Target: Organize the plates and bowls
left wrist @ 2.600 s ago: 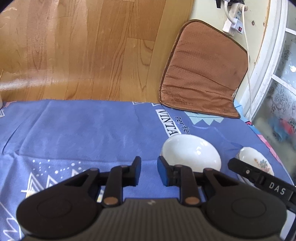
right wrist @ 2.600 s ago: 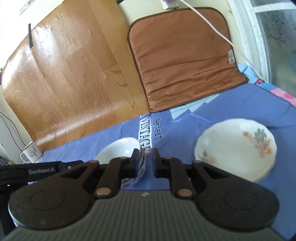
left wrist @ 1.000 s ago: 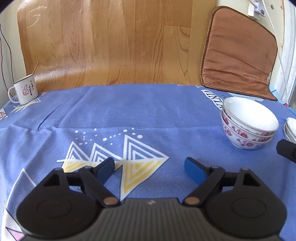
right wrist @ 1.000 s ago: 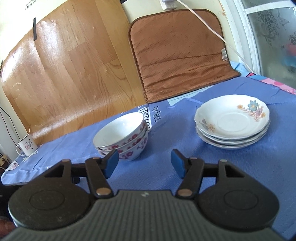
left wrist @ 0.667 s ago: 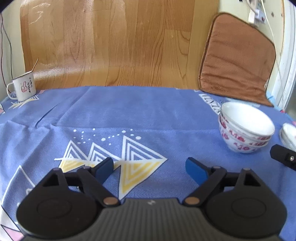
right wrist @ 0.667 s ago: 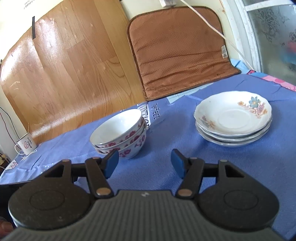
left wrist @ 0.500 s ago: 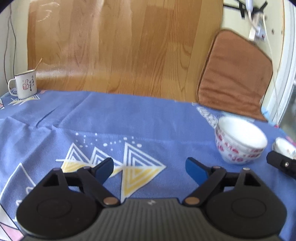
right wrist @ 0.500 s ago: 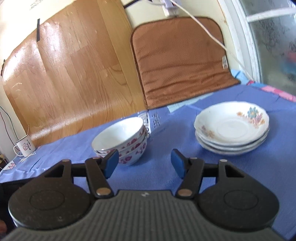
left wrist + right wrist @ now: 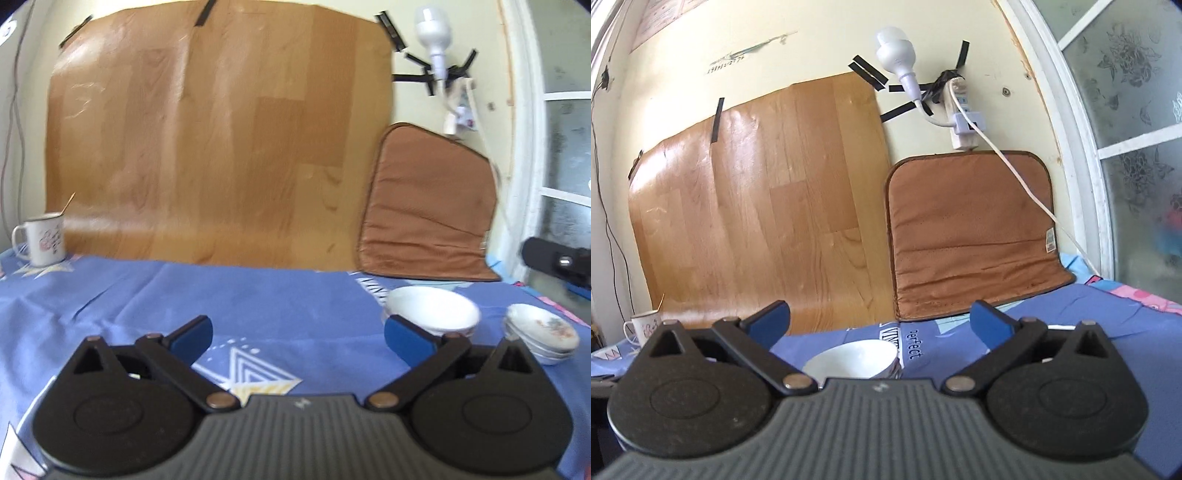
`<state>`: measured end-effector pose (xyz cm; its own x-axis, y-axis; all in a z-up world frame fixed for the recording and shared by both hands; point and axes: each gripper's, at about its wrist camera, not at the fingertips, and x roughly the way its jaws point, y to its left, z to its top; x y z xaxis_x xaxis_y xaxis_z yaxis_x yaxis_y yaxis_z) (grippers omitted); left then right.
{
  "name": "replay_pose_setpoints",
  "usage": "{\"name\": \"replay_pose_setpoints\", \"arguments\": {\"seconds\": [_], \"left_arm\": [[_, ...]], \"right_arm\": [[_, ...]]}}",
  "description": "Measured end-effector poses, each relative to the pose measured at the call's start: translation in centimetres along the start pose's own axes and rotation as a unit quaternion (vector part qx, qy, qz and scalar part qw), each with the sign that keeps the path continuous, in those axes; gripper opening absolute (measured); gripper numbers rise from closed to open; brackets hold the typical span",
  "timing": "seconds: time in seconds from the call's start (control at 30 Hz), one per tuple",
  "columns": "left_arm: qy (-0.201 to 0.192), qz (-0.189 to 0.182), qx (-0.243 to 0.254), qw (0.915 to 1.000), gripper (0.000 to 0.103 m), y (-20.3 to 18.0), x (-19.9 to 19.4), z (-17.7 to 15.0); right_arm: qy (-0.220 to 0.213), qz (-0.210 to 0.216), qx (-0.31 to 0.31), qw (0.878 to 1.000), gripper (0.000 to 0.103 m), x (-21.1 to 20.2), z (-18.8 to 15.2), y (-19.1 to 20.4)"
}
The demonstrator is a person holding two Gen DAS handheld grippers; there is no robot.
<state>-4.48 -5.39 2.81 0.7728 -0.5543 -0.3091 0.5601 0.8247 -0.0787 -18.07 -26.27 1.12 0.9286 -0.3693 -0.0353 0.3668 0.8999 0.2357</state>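
Mug (image 9: 43,238) is standing far left on blue cloth (image 9: 258,295); brown cushion (image 9: 424,206) is leaning on wall behind. Bowls (image 9: 432,312) and plates (image 9: 541,334) are sitting in 2 stacks, just beside each other; exact count unclear. Left gripper (image 9: 297,334) and right gripper (image 9: 881,321) are both gaping wide, holding nothing.

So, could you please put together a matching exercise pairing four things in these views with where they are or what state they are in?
Things:
1. stack of bowls
2. stack of plates
3. mug
4. left claw

Places or states:
A. far left, by the wood-look sheet
B. open, holding nothing
C. right edge of the blue cloth
D. just left of the plates

Pairs: 1-D, 2-C, 3-A, 4-B
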Motion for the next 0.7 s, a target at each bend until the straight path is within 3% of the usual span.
{"name": "replay_pose_setpoints", "arguments": {"seconds": [0.2,0.37,0.47,0.53,0.63,0.7], "left_arm": [[0.029,-0.002,0.006,0.9996,0.103,-0.3,0.8,0.3],[0.110,-0.026,0.002,0.9936,0.103,0.8,2.9,2.2],[0.187,-0.078,-0.025,0.9789,0.103,2.2,5.1,4.2],[0.228,-0.115,-0.062,0.9648,0.103,2.9,6.5,5.2],[0.257,-0.141,-0.091,0.9516,0.103,2.9,8.5,6.4],[0.262,-0.151,-0.090,0.9490,0.103,2.3,9.4,6.9]], "right_arm": [[0.052,0.000,0.016,0.999,0.103,1.5,1.3,-1.8],[0.127,0.034,0.046,0.990,0.103,3.3,3.7,-4.3],[0.210,0.070,0.052,0.974,0.099,5.6,5.8,-5.7],[0.257,0.076,0.053,0.962,0.078,7.3,6.9,-6.4],[0.328,0.081,0.087,0.937,0.063,10.1,7.7,-7.3],[0.368,0.086,0.114,0.919,0.058,11.9,7.5,-7.7]]}}
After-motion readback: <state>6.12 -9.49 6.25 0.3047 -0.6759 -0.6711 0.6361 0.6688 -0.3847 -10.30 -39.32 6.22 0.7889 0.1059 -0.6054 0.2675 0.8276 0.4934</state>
